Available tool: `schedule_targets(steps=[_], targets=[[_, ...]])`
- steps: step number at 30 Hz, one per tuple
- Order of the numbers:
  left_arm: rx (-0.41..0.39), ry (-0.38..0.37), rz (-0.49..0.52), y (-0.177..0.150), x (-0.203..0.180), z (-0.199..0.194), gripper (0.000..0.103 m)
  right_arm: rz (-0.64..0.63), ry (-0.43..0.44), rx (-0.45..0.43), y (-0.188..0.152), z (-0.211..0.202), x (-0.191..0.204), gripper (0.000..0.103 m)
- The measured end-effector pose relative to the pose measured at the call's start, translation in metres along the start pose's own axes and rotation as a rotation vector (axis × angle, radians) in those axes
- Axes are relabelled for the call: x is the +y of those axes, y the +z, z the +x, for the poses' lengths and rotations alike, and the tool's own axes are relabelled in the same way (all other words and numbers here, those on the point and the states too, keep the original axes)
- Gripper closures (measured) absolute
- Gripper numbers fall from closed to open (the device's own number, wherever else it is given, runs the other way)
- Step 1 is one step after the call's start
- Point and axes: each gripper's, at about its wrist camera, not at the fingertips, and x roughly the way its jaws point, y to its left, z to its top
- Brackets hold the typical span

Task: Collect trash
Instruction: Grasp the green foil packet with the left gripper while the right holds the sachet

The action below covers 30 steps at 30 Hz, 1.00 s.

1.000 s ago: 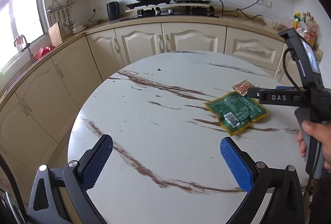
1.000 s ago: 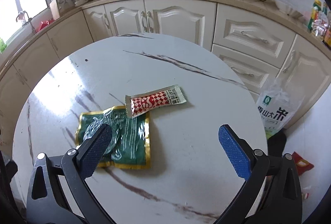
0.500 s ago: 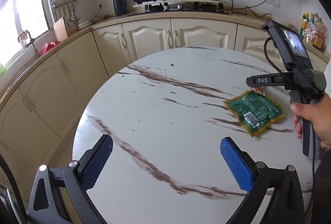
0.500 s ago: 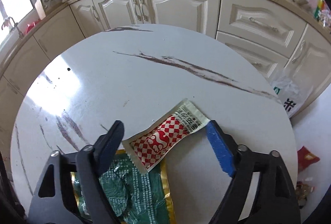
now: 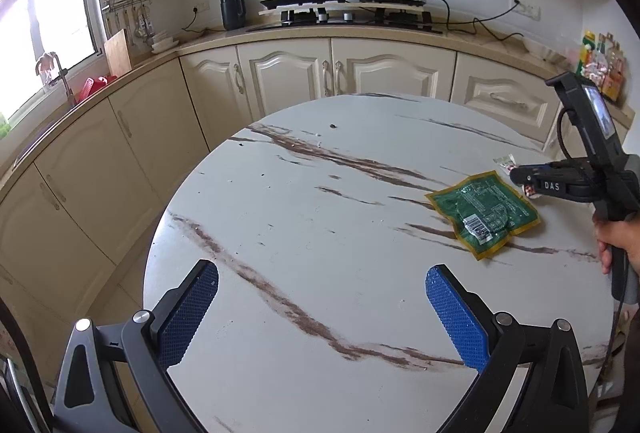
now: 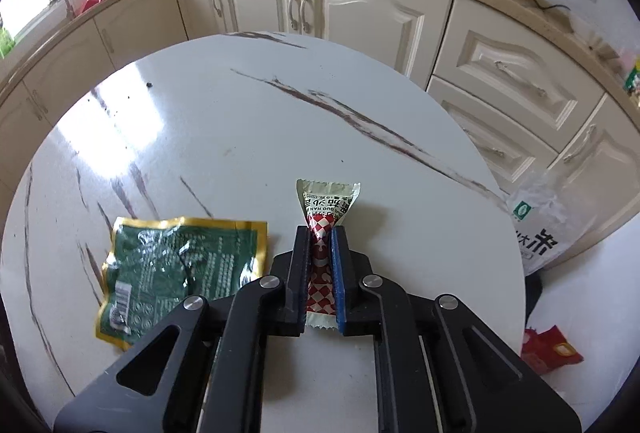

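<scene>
The red-and-white checked sachet [image 6: 320,233] lies on the round marble desk [image 6: 248,137], towards its right side, and the right tool [image 6: 320,235] has it between its pads: the jaws are closing, already pinching the wrapper into a waist so that its printed end fans out beyond the fingertips. Gripped across its narrow width like this, the thin film bunches up and gives the pads something to bite on, which a flat wrapper on a hard top otherwise would not. The sachet looks to be resting on the desk, not yet lifted.

Just beside it, to the left in the right wrist view, sits the green wrapper with a gold edge [image 6: 176,269], crumpled and flat; its near corner runs close to the tool's left finger but appears free of the grip. It is likely the next piece to collect.

The left tool [image 5: 320,307] hangs over the bare near part of the desk with its blue pads [image 5: 188,313] wide apart and nothing between them, well apart from both wrappers.

Off the desk's right edge, a white printed bag [image 6: 540,221] stands against the cabinets and a red packet [image 6: 550,349] lies on the floor. Nothing on the desk blocks a straight lift.
</scene>
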Motion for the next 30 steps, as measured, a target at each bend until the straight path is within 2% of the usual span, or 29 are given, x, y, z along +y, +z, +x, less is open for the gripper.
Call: schedule_targets(steps=[4,8,12,17,19,23,26,30], targets=[[-0.001,0.006,-0.024,-0.006,0.004,-0.009,0.001,-0.091,0.035,0.005,-0.006,-0.006,0.026,0.092],[0.008,0.031,-0.057,-0.020,0.023,-0.018,0.001,-0.188,0.114,-0.007,-0.011,-0.011,0.075,0.092],[0.043,0.085,-0.124,-0.039,0.062,-0.022,0.001,-0.260,0.217,-0.019,-0.010,-0.011,0.136,0.092],[0.079,0.144,-0.243,-0.060,0.124,-0.026,0.001,-0.355,0.302,-0.024,-0.007,-0.008,0.219,0.092],[0.093,0.127,-0.294,-0.066,0.145,-0.025,0.001,-0.386,0.337,-0.022,-0.006,-0.006,0.251,0.091],[0.105,0.080,-0.367,-0.078,0.179,-0.015,0.001,-0.430,0.344,-0.026,-0.008,-0.003,0.298,0.091],[0.113,0.034,-0.421,-0.086,0.201,-0.004,0.001,-0.439,0.356,-0.027,-0.010,-0.001,0.317,0.090],[0.103,-0.065,-0.464,-0.090,0.218,0.000,0.003,-0.411,0.350,-0.028,-0.011,0.000,0.322,0.090]])
